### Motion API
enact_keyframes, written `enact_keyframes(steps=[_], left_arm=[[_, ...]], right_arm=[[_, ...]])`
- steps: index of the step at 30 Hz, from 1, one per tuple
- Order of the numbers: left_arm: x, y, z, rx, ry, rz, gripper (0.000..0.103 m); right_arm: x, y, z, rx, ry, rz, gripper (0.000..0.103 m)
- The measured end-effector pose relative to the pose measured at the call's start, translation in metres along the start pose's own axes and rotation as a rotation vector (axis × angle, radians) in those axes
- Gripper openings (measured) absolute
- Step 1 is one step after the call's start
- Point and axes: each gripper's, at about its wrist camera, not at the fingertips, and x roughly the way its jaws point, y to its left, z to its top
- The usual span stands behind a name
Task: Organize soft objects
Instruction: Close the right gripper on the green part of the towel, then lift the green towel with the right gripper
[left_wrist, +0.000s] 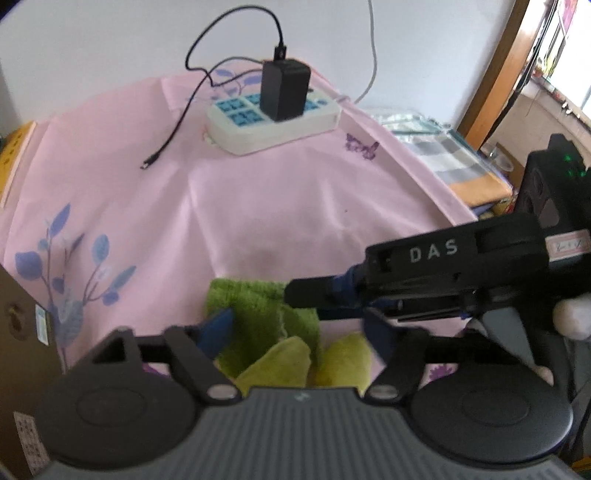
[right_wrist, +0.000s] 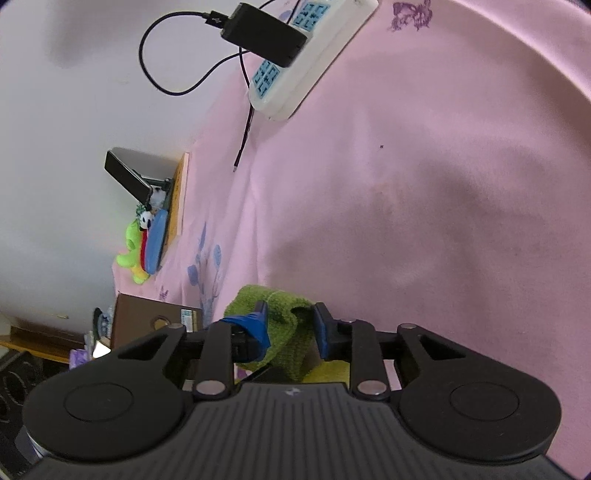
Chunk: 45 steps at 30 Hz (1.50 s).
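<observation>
A fuzzy green soft cloth (left_wrist: 258, 317) with a yellow-green part (left_wrist: 291, 363) lies on the pink tablecloth (left_wrist: 258, 206), right in front of both grippers. My left gripper (left_wrist: 295, 332) is wide apart around the cloth, with its blue left pad (left_wrist: 216, 332) against it. My right gripper (right_wrist: 290, 328) has both blue pads closed in on the green cloth (right_wrist: 280, 306) and grips a fold. In the left wrist view the right gripper (left_wrist: 314, 293) reaches in from the right onto the cloth.
A white power strip (left_wrist: 273, 118) with a black charger (left_wrist: 284, 88) and loose cable sits at the back. A cardboard box (right_wrist: 155, 321) stands at the left. Bright plush toys (right_wrist: 140, 243) and a yellow board (right_wrist: 177, 195) lie by the wall. Folded cloths (left_wrist: 454, 162) lie at the right.
</observation>
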Motion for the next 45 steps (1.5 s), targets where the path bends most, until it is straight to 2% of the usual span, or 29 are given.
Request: enact_keyframes(steps=[3, 9, 13, 15, 21, 23, 27, 29, 31, 34, 37, 38, 45], left_arm=[[0.003, -0.003, 0.004, 0.034, 0.010, 0.033, 0.061], [0.005, -0.007, 0.009, 0.075, 0.031, 0.074, 0.036], [0.005, -0.004, 0.015, 0.067, 0.051, 0.058, 0.034], [0.006, -0.005, 0.016, 0.070, 0.056, 0.059, 0.034], [0.004, -0.010, 0.024, 0.079, 0.042, 0.055, 0.033], [0.002, -0.013, 0.026, 0.083, 0.030, 0.046, 0.026], [-0.002, -0.014, 0.030, 0.076, 0.007, 0.031, 0.025], [-0.004, -0.015, 0.030, 0.075, -0.004, 0.033, 0.018], [-0.008, -0.014, 0.030, 0.062, -0.018, 0.025, 0.016], [-0.020, -0.011, 0.026, 0.031, -0.048, -0.005, 0.013], [-0.032, -0.005, 0.020, -0.016, -0.072, -0.064, 0.003], [-0.037, -0.004, 0.017, -0.028, -0.082, -0.080, 0.003], [-0.054, -0.008, -0.005, -0.018, -0.104, -0.064, 0.002]], right_arm=[[0.001, -0.001, 0.003, 0.003, 0.010, 0.012, 0.008], [0.001, -0.004, 0.005, -0.002, 0.013, 0.033, 0.006], [0.000, -0.006, 0.004, 0.010, 0.008, 0.046, 0.007], [-0.001, -0.004, 0.004, 0.007, 0.008, 0.046, 0.011], [-0.004, -0.005, 0.006, 0.046, -0.005, 0.087, 0.011], [-0.006, -0.004, 0.007, 0.051, -0.014, 0.091, 0.011], [-0.012, -0.004, 0.010, 0.059, -0.035, 0.108, 0.011], [-0.015, -0.002, 0.011, 0.058, -0.041, 0.114, 0.011], [-0.018, 0.000, 0.011, 0.042, -0.047, 0.114, 0.011], [-0.022, 0.003, 0.010, 0.027, -0.054, 0.133, 0.009], [-0.027, 0.005, 0.006, 0.008, -0.056, 0.155, 0.009], [-0.028, 0.006, 0.004, 0.002, -0.052, 0.160, 0.008], [-0.033, 0.020, -0.007, -0.057, -0.073, 0.141, 0.007]])
